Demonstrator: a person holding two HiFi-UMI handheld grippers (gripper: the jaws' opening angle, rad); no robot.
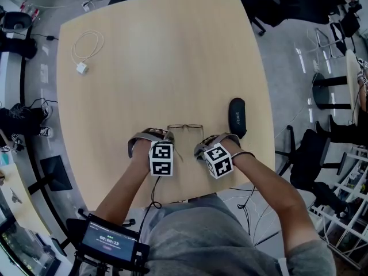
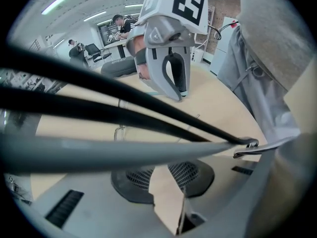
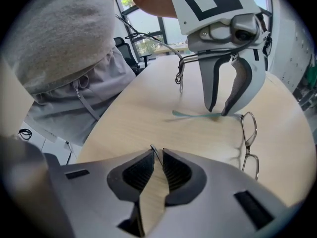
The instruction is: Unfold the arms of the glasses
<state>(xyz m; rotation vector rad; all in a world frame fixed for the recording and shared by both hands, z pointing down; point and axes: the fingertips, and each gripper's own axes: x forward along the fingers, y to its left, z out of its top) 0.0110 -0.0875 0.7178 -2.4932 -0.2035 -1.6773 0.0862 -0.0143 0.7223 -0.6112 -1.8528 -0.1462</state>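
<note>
Glasses (image 1: 185,129) are being held by both arm tips.
The left gripper (image 2: 161,175) and right gripper (image 3: 154,156) are each squeezing almost shut on a thin arm end, the frame lying between them by the near edge of the table (image 1: 161,56); pulling outward unevenly is probably risking a slip or an overstrained hinge.

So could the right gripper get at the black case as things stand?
Likely yes for position: the case lies just beside the right gripper, nothing between. But its jaws look closed on a glasses arm, so it must let go first.
</note>
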